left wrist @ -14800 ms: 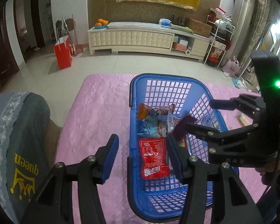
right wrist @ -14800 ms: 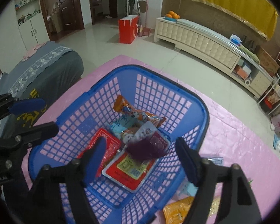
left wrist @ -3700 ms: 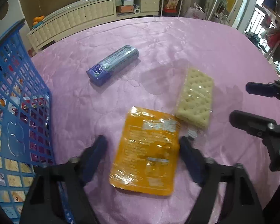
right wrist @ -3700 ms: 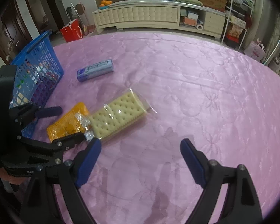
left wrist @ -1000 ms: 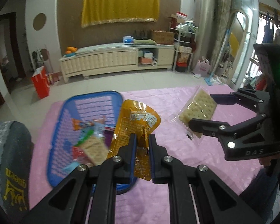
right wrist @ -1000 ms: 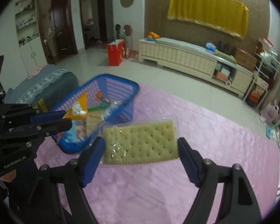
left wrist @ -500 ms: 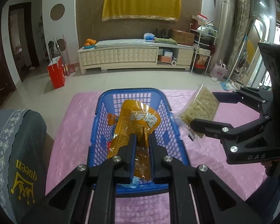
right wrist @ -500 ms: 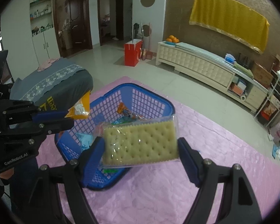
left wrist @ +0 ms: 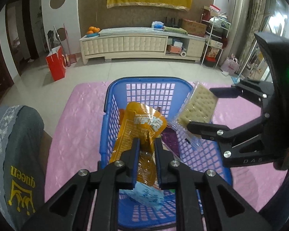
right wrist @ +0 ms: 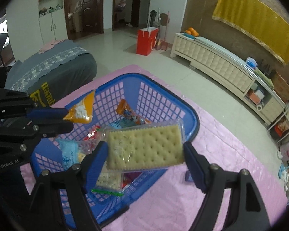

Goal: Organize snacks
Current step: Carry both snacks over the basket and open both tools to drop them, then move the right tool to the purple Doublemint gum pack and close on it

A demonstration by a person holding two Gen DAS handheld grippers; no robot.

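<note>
My left gripper (left wrist: 146, 150) is shut on an orange snack packet (left wrist: 139, 127) and holds it above the blue plastic basket (left wrist: 113, 88). My right gripper (right wrist: 145, 152) is shut on a clear-wrapped cracker pack (right wrist: 144, 147), held over the basket's (right wrist: 192, 115) right side. The cracker pack (left wrist: 199, 106) and right gripper (left wrist: 206, 111) show at right in the left wrist view. The left gripper (right wrist: 67, 118) with the orange packet (right wrist: 81, 109) shows at left in the right wrist view. Several snack packets (right wrist: 133, 116) lie inside the basket.
The basket stands on a pink tablecloth (left wrist: 73, 119). A grey chair cover (left wrist: 11, 146) printed "queen" is at the left table edge. A small blue packet (right wrist: 188, 176) lies on the cloth right of the basket. A cream cabinet (left wrist: 140, 44) and red bag (left wrist: 55, 65) stand beyond.
Both grippers have moved closer over the basket with their packets still held. The basket looms larger beneath them.
</note>
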